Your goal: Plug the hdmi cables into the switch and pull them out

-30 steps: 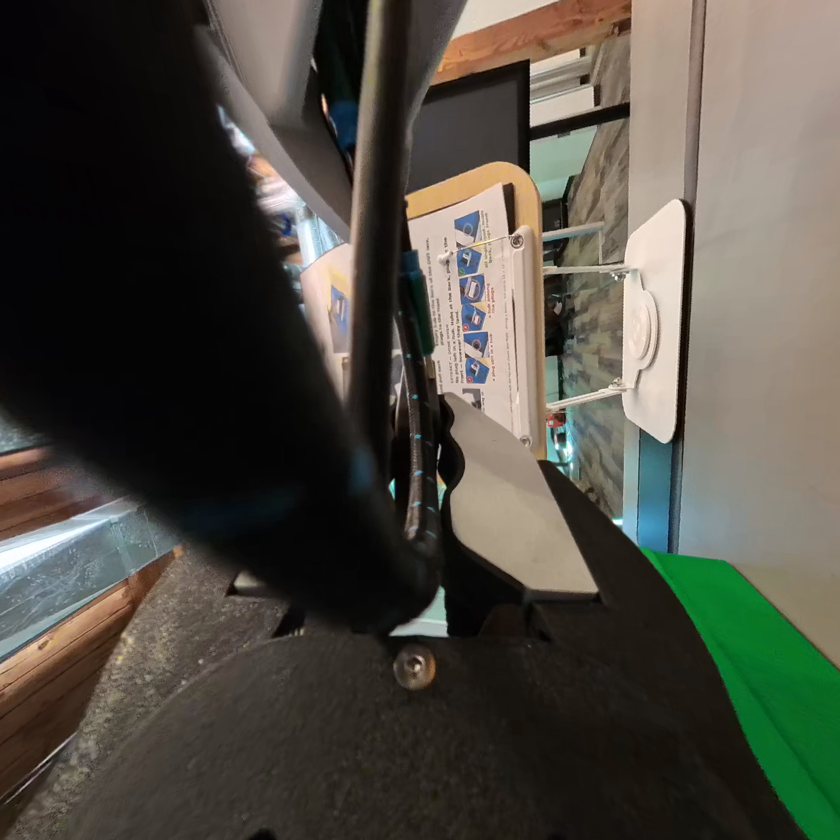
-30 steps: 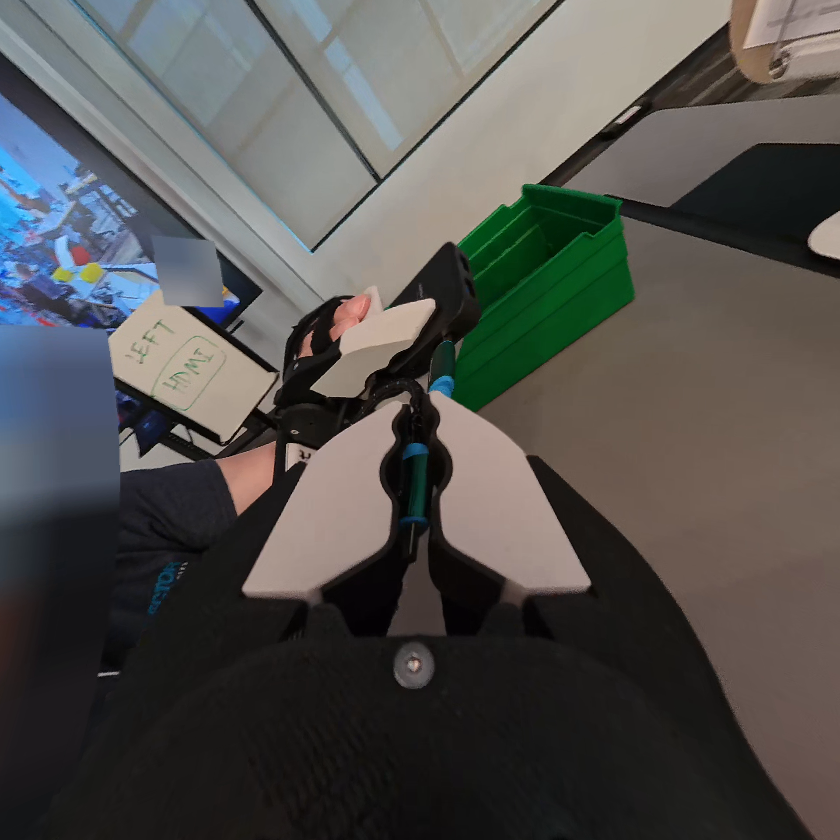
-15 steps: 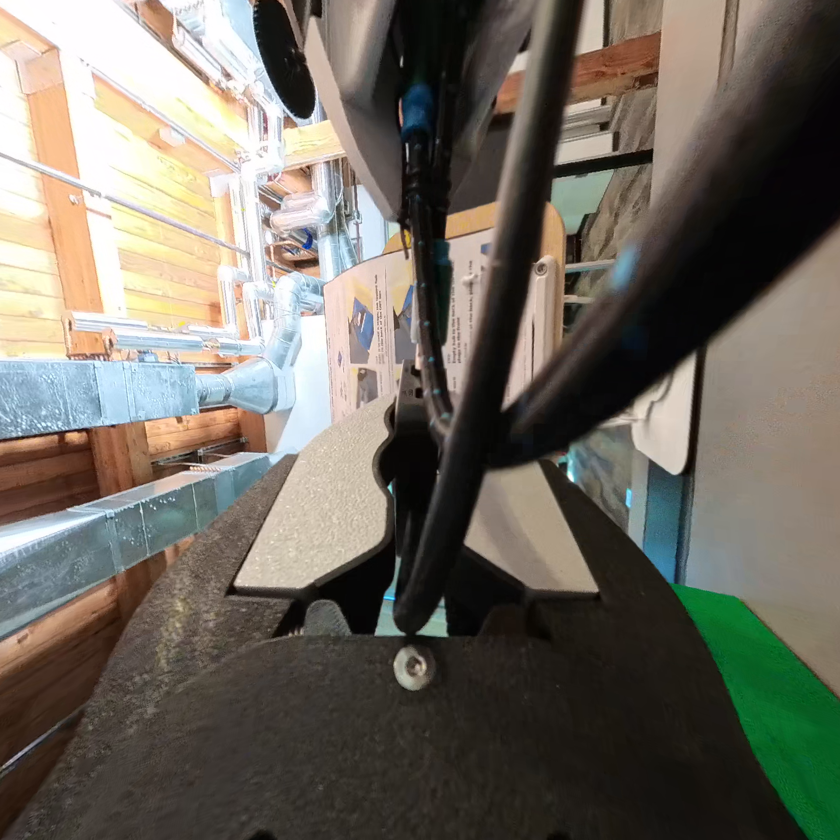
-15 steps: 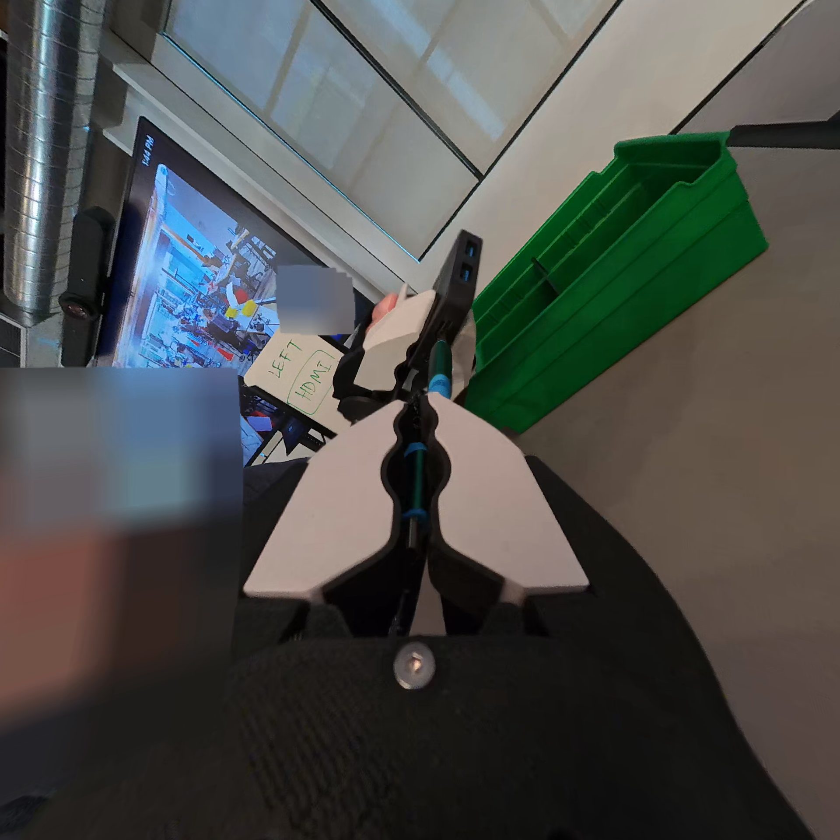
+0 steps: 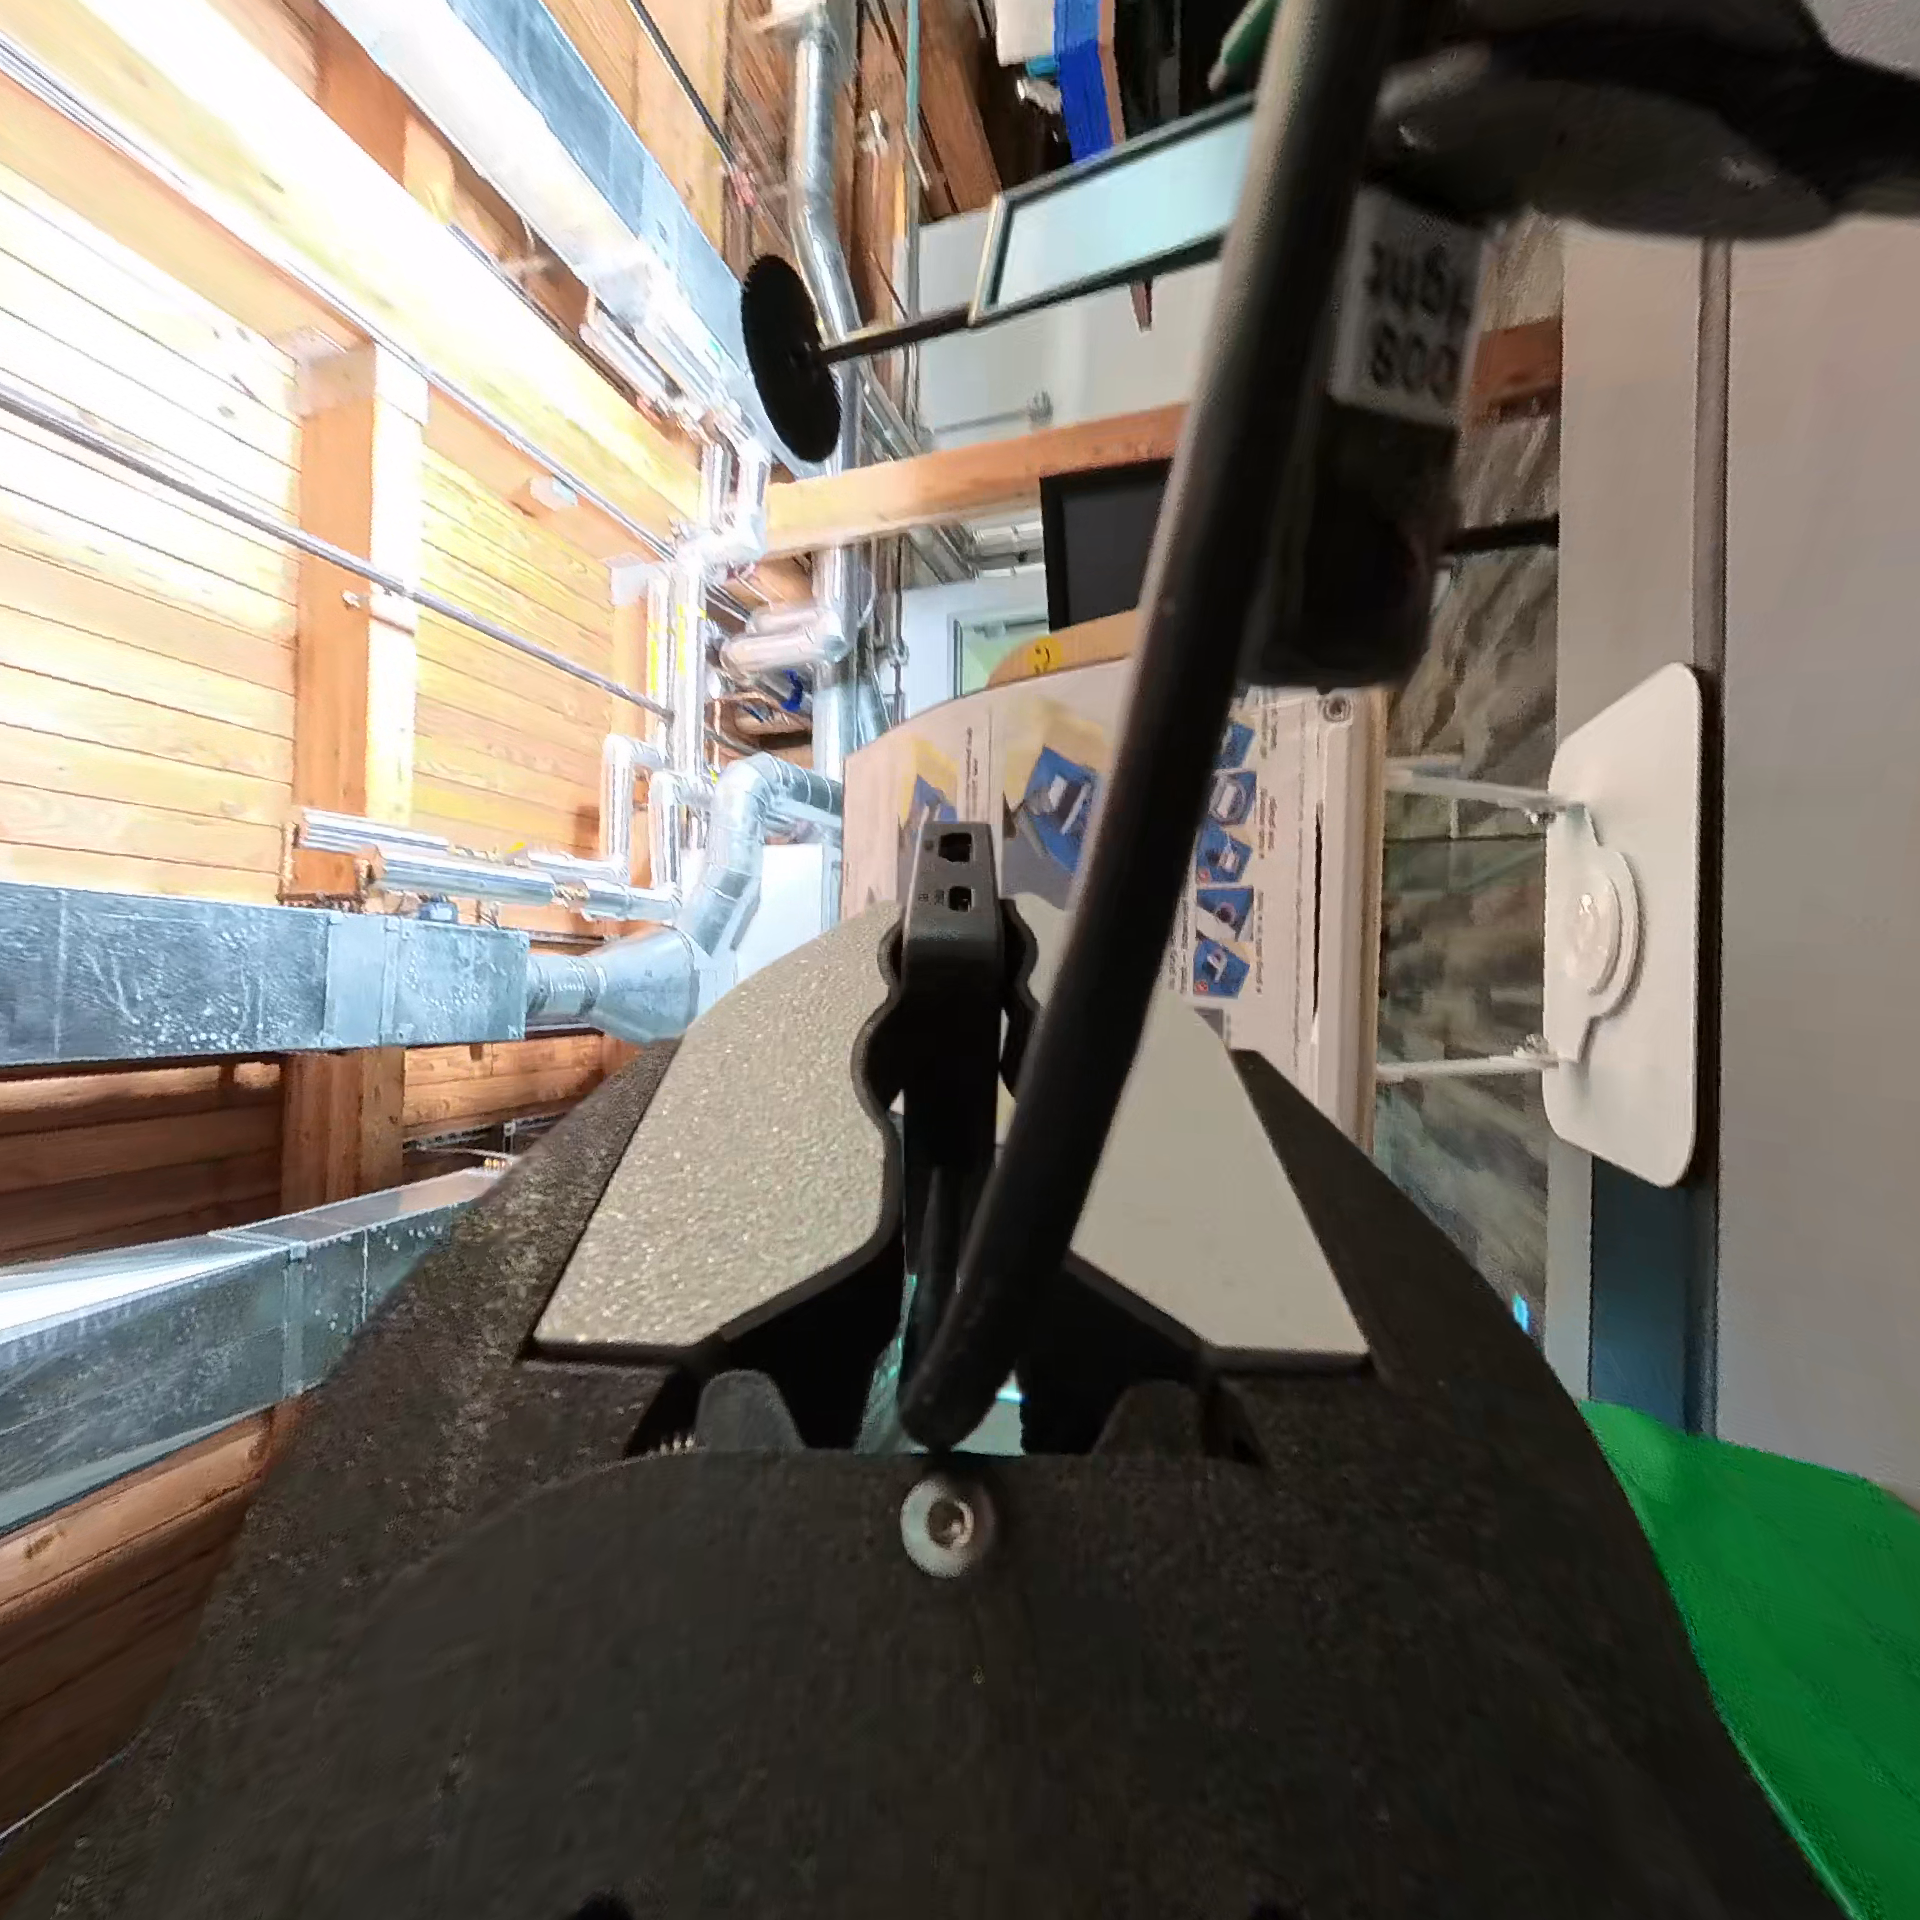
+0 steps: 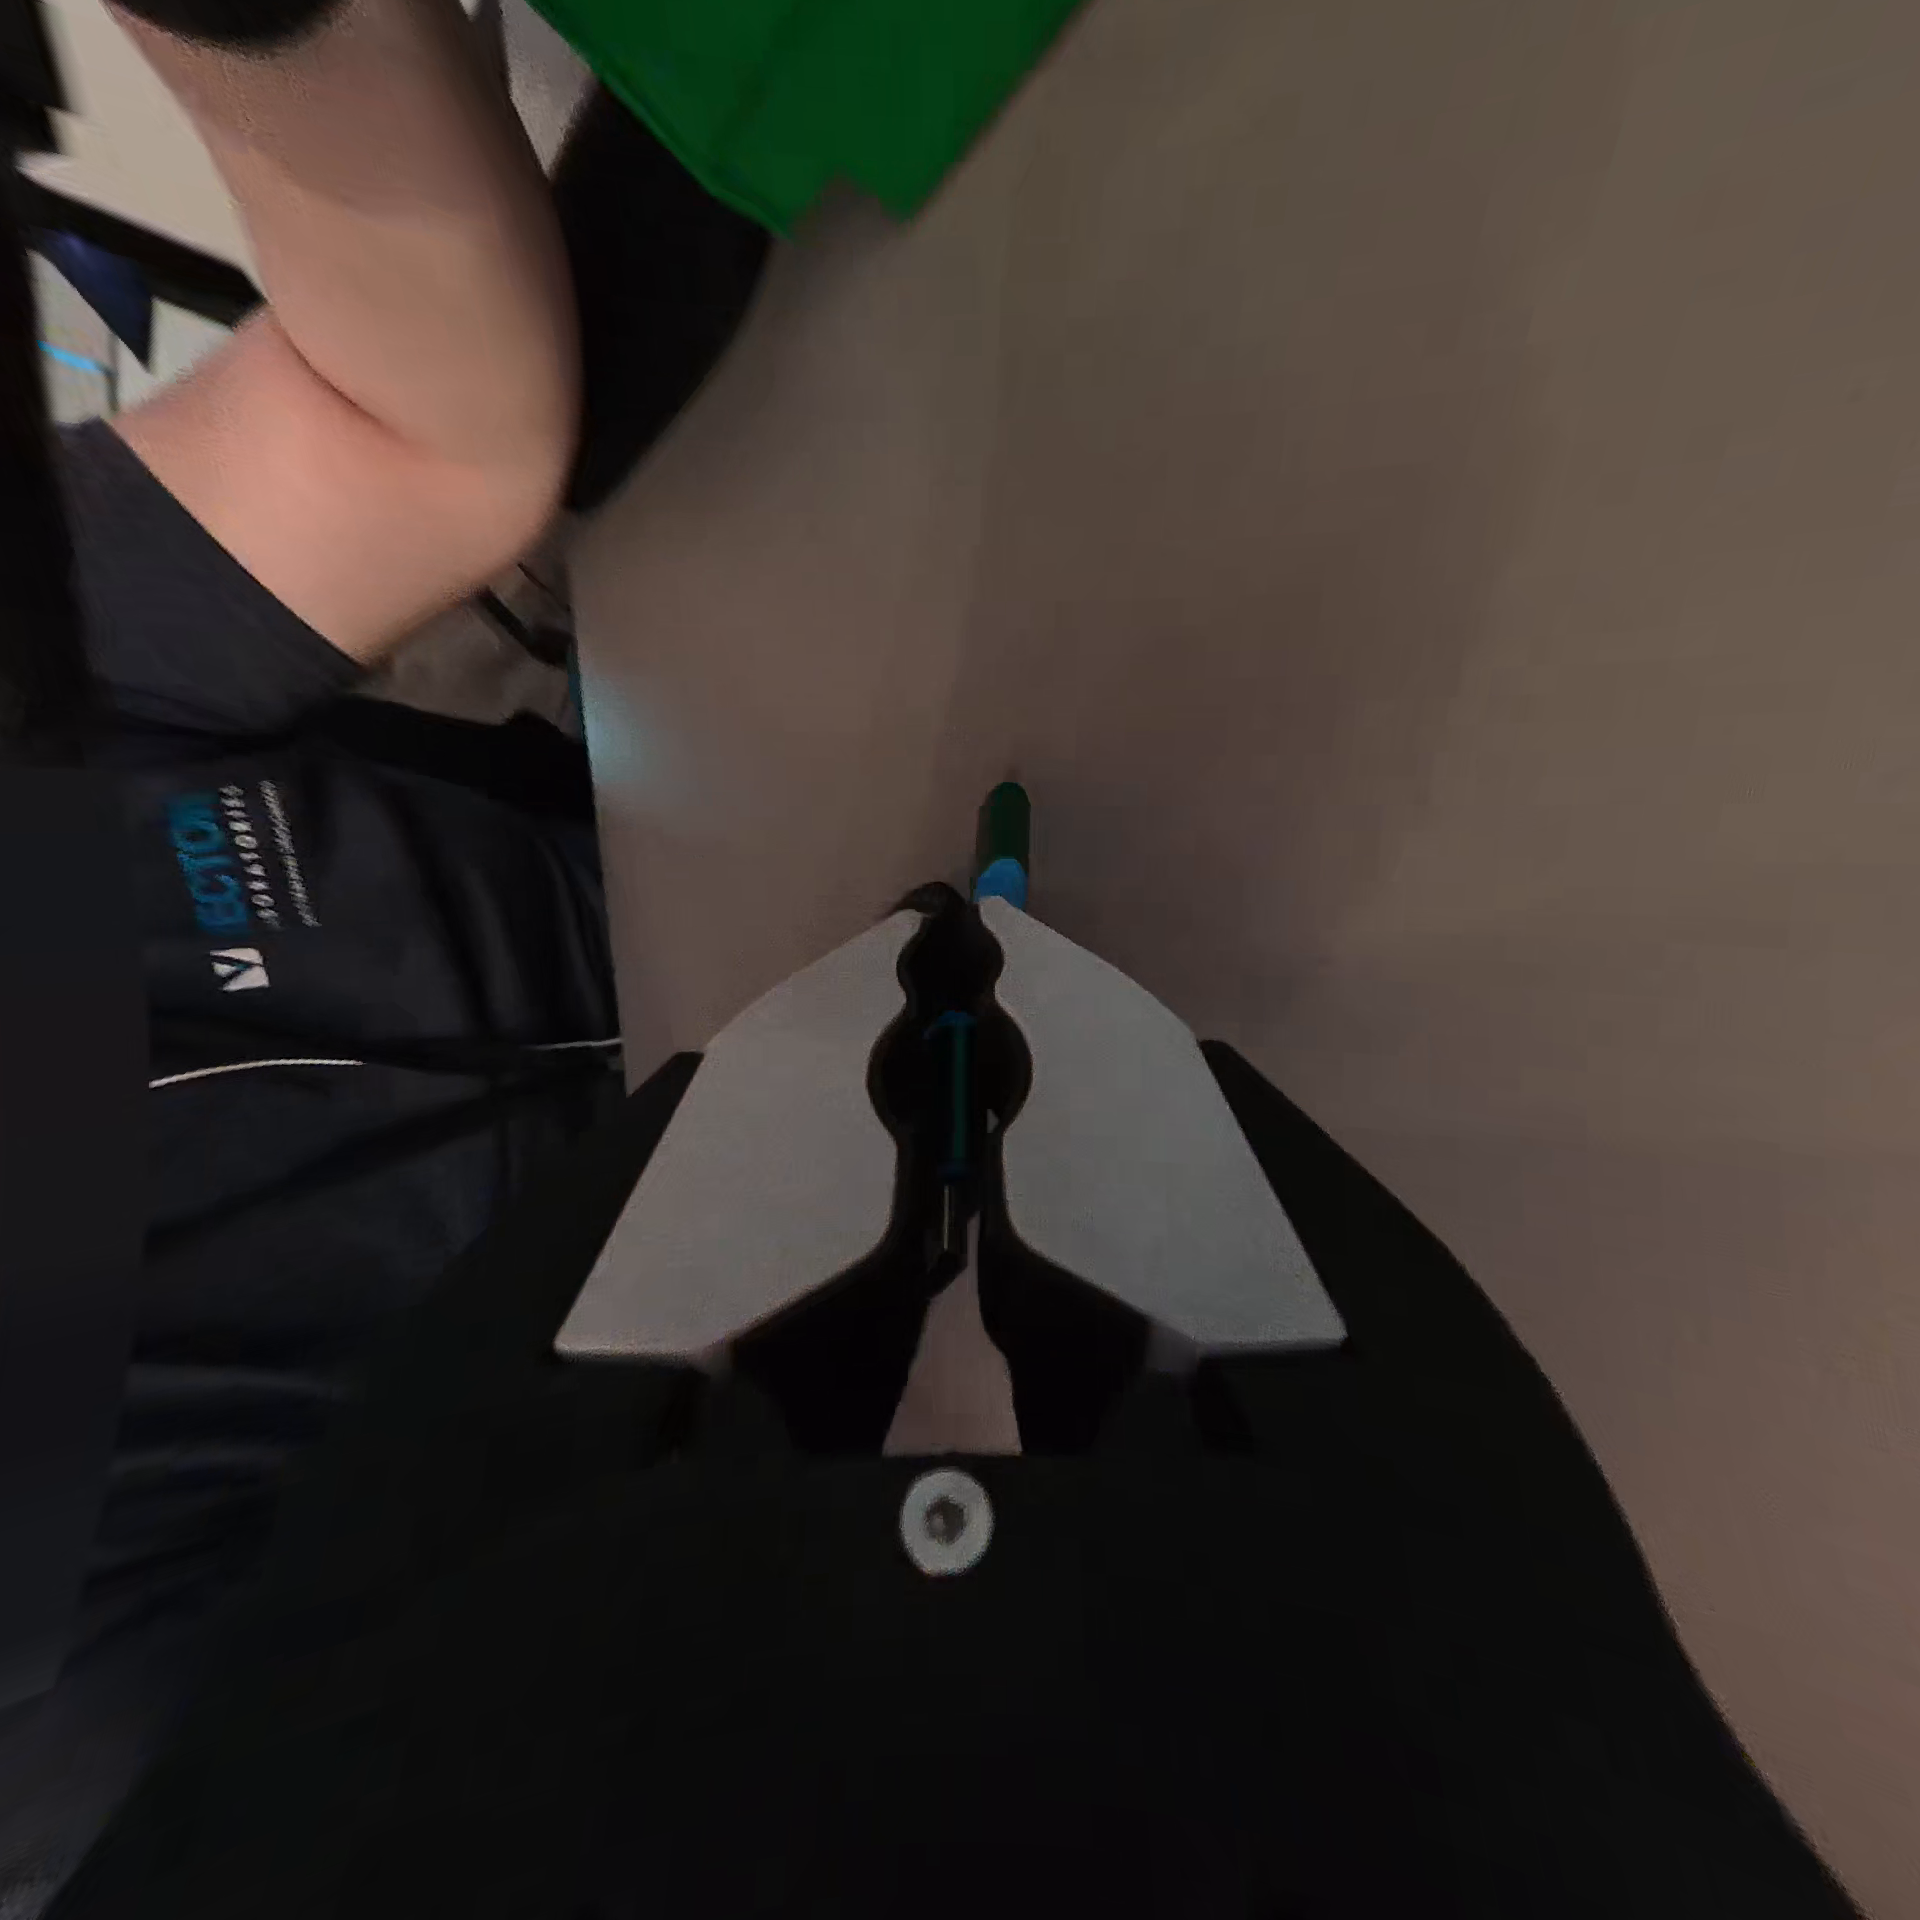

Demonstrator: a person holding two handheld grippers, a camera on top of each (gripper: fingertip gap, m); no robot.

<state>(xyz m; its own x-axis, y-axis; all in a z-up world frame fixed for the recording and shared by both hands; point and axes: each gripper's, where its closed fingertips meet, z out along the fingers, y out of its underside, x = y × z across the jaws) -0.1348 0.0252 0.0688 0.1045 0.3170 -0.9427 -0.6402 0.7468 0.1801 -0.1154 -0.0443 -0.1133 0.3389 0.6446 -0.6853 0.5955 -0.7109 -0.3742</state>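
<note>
While my left gripper (image 5: pixel 951 997) clamps the black switch (image 5: pixel 948 940) edge-on, empty ports facing away for access, my right gripper (image 6: pixel 951 914) pinches the HDMI cable (image 6: pixel 961 1101) with its green plug (image 6: pixel 1001 821) poking free over the grey table (image 6: pixel 1455 623).

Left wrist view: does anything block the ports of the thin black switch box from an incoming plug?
Nothing visible covers the ports of the thin black switch box held in the left gripper. A thick black cable crosses beside it, clear of the ports.
</note>
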